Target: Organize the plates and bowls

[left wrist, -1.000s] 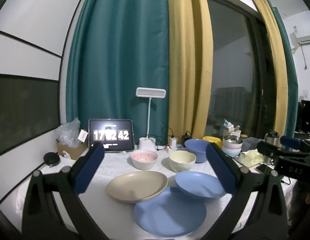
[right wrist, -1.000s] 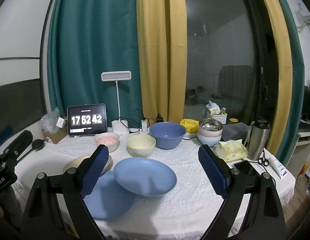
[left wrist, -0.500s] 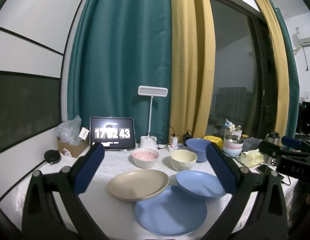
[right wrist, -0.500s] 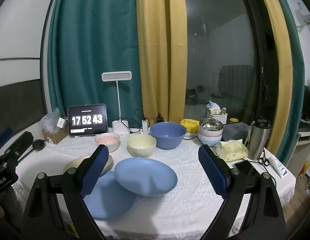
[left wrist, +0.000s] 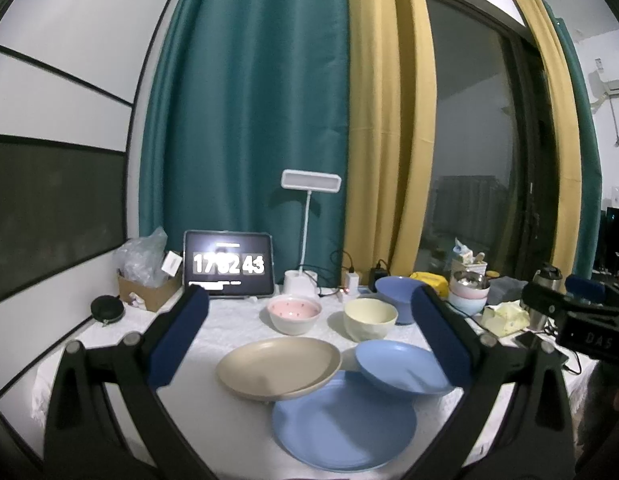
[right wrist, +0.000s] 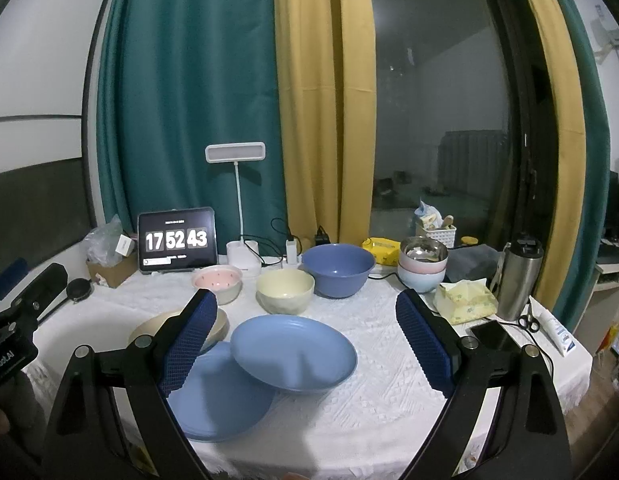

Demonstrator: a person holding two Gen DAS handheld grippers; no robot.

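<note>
Since a second ago almost nothing has moved: only the tablet clock [right wrist: 177, 240] has ticked on, so sorting has not begun. The left gripper [left wrist: 309, 336] and the right gripper [right wrist: 305, 344] both hover spread wide and empty above the white-clothed table [right wrist: 389, 320]. In the right view a shallow blue dish [right wrist: 293, 354] at centre and a beige plate [right wrist: 149, 326] at 9 o'clock overlap the flat blue plate [right wrist: 217, 396] at 7 o'clock, while pink [right wrist: 217, 282], cream [right wrist: 285, 290] and large blue [right wrist: 338, 268] bowls line up at 12 o'clock.
</note>
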